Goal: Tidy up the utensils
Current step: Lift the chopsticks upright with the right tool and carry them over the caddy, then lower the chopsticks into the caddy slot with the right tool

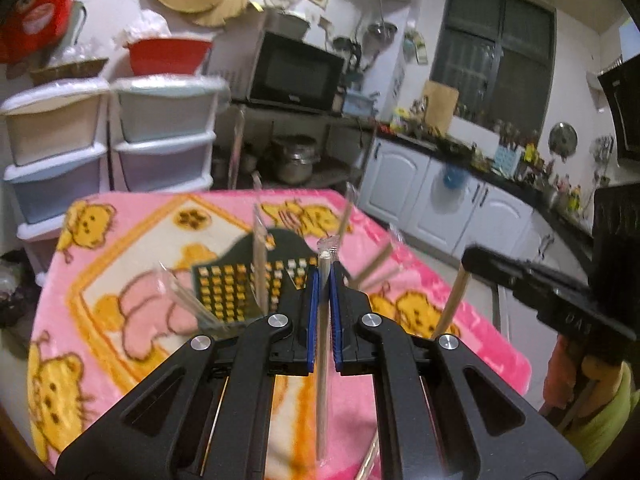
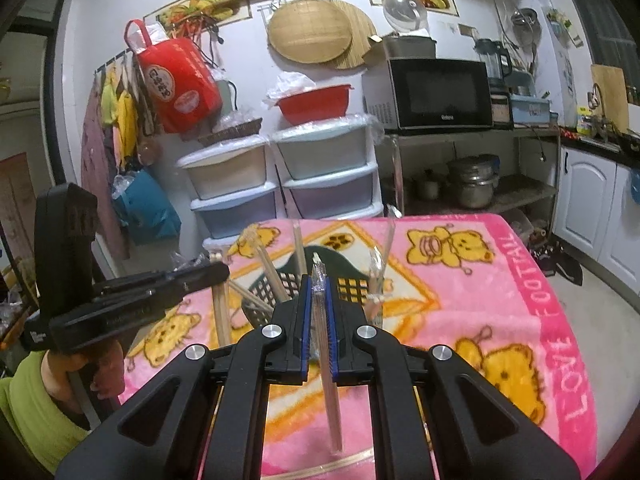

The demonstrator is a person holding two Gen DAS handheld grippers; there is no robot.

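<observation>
A dark green slotted utensil basket stands on the pink blanket and holds several wrapped chopstick pairs that lean outward. It also shows in the right wrist view. My left gripper is shut on a wrapped chopstick pair, held upright above the blanket near the basket. My right gripper is shut on another wrapped chopstick pair, just in front of the basket. The right gripper shows in the left wrist view, the left gripper in the right wrist view.
The pink cartoon blanket covers the table. More chopsticks lie on it by the near edge. Plastic drawer units and a shelf with a microwave stand behind. White cabinets are to the right.
</observation>
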